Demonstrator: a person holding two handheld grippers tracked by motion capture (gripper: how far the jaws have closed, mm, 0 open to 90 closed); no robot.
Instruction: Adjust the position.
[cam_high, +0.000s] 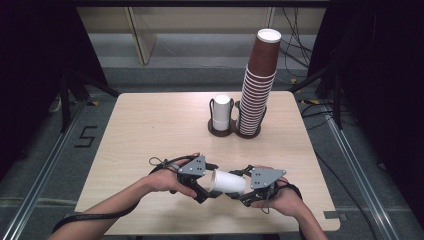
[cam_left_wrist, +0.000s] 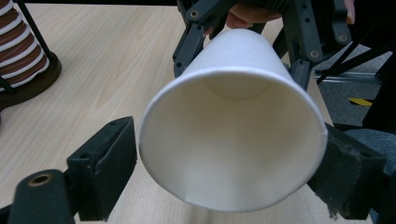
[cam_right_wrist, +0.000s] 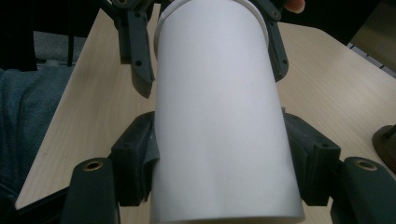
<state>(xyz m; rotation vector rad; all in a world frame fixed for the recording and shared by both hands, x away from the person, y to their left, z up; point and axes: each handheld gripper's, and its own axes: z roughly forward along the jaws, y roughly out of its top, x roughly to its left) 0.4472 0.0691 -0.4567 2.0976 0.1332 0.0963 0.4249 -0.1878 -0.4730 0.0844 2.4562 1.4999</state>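
Low in the middle of the high view, a white paper cup (cam_high: 228, 182) lies sideways between both grippers. The right gripper (cam_high: 239, 192) clamps its base end; the left gripper (cam_high: 204, 194) brackets its rim, jaws half-wide, one side showing a gap

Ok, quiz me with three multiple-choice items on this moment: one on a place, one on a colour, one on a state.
1. Where does the brown cup stack stand?
A) in the holder, right of the white cups
B) on a shelf
C) on the floor
2. What colour is the held cup?
A) brown
B) white
C) blue
3. How is the right tool?
A) open, holding nothing
B) shut on a brown cup
C) shut on the held cup
Answers: 1 A, the high view shows it there; 2 B, white inside and out; 3 C, its pads press the cup's sides.
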